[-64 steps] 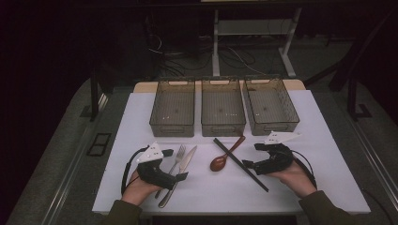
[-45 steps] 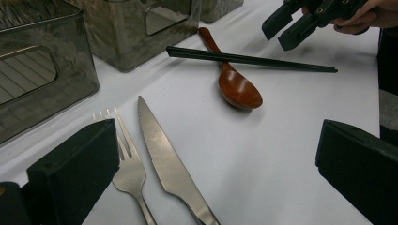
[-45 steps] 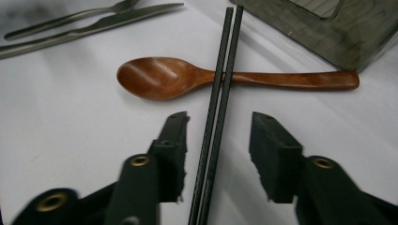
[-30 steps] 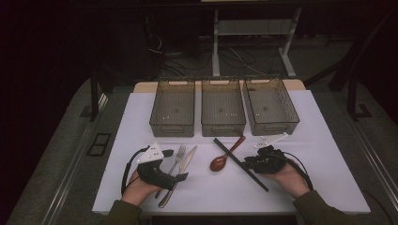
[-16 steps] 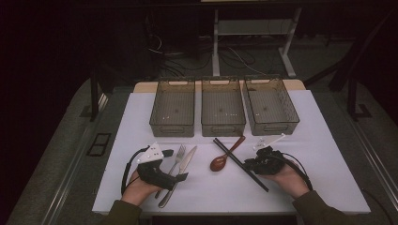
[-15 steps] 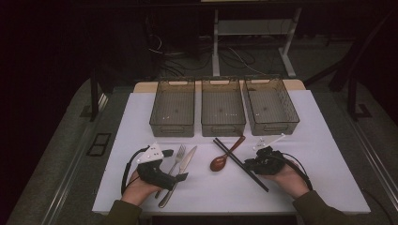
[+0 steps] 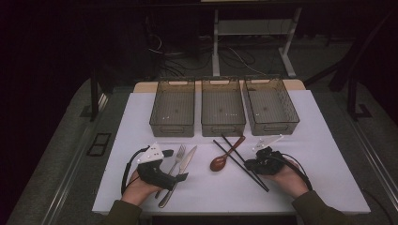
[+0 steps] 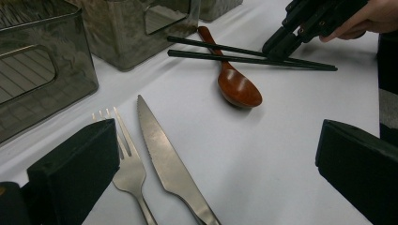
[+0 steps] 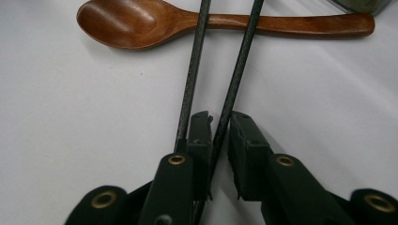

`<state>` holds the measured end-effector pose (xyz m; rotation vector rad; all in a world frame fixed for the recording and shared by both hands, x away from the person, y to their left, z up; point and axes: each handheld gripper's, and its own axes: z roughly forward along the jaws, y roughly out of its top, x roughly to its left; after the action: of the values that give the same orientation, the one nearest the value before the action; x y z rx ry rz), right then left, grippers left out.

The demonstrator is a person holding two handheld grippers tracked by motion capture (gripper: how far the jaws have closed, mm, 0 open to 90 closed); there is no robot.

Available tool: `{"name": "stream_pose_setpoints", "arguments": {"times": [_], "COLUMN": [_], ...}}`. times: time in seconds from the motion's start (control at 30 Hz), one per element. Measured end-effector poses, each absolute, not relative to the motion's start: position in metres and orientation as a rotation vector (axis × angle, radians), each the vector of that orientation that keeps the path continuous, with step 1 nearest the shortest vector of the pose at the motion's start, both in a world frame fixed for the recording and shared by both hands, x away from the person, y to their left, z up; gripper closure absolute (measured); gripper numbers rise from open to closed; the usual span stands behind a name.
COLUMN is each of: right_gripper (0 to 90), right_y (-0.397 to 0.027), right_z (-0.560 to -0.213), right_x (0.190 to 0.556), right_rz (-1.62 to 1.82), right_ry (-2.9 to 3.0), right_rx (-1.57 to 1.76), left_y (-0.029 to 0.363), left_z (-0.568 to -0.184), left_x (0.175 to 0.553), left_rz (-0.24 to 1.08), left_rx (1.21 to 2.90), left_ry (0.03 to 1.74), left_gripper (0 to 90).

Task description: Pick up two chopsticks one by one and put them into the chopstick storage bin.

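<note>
Nearby, spoon (image 9: 155, 21) under chopsticks (image 9: 237, 70), fork (image 8: 124, 164) & knife (image 8: 162, 157) apart

- A white table top (image 7: 324, 154) stands in the middle of a dim room, lit from above while everything around it falls into shadow.
- The floor (image 7: 61, 140) on both sides is grey, and darkens toward the back.
- A metal rail (image 7: 70, 164) runs along the floor left of the table, with a small dark plate (image 7: 99, 144) set into the floor just beside it.
- Behind the table stands a white frame with upright legs (image 7: 215, 47), and loose cables (image 7: 183, 51) lie tangled on the floor around it.
- A dark post (image 7: 94, 96) rises at the left; dark slanted struts (image 7: 352, 65) stand at the right.
</note>
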<state>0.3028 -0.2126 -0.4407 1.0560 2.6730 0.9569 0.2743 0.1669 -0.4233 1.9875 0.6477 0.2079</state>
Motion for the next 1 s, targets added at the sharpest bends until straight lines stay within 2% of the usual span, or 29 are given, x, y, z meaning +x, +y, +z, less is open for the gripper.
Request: {"name": "stream_pose_setpoints", "arguments": {"times": [0.3,0.6,1.0], "right_gripper": [78.7,84.3,85.1], "right_y": [-0.2087,-0.2097,-0.2163], "right_z": [-0.4397,-0.439,-0.439], "right_x": [0.301,0.3023,0.3042], "right_rz": [0.914,0.87,0.877], "right_ry": [2.662,2.638,2.616], "right_rx": [1.041,1.021,1.055], "left_y": [0.166,0.1669,0.167], "left_z": [-0.4235,-0.4232,-0.4232], "left_x": [0.2742,0.2745,0.2744], "left_rz": [0.206,0.206,0.207], "left_rx": [1.987,1.986,1.98], "left_ry": [0.647,0.648,0.65], "left_gripper": [0.0,0.0,0.0]}}
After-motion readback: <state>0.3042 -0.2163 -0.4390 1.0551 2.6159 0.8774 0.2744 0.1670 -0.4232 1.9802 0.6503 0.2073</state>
